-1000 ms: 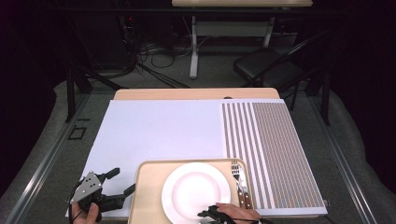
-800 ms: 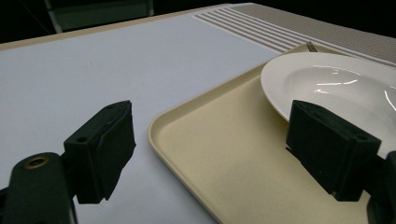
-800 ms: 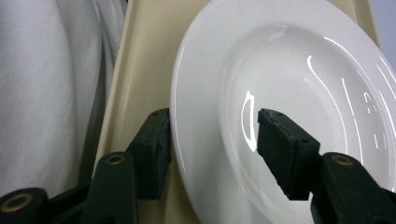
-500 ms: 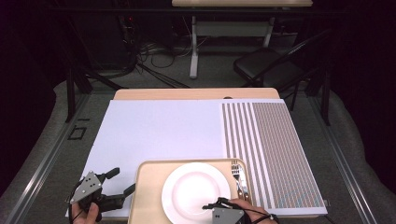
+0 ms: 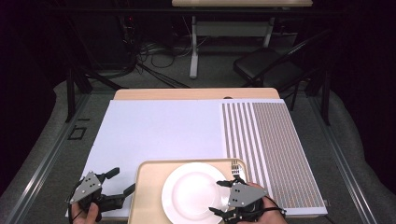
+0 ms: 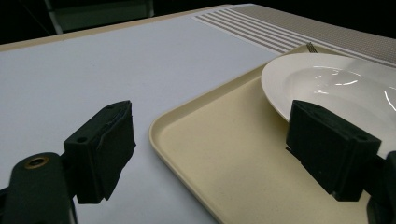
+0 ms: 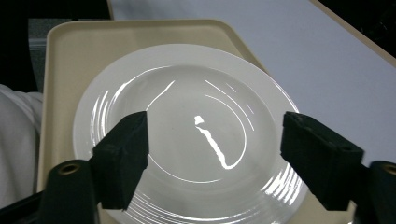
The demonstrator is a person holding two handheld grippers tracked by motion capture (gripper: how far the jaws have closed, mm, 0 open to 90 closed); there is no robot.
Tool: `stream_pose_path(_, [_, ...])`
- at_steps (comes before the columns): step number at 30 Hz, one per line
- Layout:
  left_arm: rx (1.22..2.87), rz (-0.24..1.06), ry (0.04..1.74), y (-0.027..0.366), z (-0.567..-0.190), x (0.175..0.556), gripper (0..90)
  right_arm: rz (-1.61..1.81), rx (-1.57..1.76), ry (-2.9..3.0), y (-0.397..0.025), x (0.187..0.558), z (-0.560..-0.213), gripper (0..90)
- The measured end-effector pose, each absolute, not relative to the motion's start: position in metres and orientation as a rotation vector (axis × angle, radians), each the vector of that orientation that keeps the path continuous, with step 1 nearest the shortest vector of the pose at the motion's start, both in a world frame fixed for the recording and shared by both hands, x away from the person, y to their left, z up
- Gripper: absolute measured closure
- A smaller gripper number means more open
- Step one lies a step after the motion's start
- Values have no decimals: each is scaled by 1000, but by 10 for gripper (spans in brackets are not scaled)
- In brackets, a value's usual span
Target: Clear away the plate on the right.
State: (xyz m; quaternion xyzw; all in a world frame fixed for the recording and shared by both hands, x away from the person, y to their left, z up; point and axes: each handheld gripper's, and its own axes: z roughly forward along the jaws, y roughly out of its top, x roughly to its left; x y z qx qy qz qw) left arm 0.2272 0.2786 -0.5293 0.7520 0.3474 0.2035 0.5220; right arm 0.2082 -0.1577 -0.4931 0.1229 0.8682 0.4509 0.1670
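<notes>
A round white plate [image 5: 191,196] sits on a beige tray [image 5: 149,186] at the near edge of the table. A fork [image 5: 237,169] lies on the tray just right of the plate. My right gripper [image 5: 215,197] hovers open over the plate's right side; in the right gripper view its jaws straddle the plate [image 7: 187,121] with nothing between them. My left gripper [image 5: 122,180] stands open beside the tray's left rim. In the left gripper view the tray corner [image 6: 224,154] lies between the jaws, with the plate [image 6: 336,84] behind the right one.
The tray rests on a pale mat [image 5: 159,130] with a striped panel [image 5: 266,144] on its right side. The wooden table edge [image 5: 187,94] shows at the back. A dark chair [image 5: 271,67] and cables stand beyond the table. A white sleeve [image 7: 14,140] shows left of the tray.
My right gripper has come forward from the bottom edge and now hangs over the plate's right side. The left gripper has barely moved.
</notes>
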Motion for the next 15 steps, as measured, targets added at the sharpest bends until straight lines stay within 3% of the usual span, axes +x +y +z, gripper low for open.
stream_pose_path(15, [1801, 492, 834, 278, -529, 227, 158, 1321, 517, 2401, -167, 215, -493, 92])
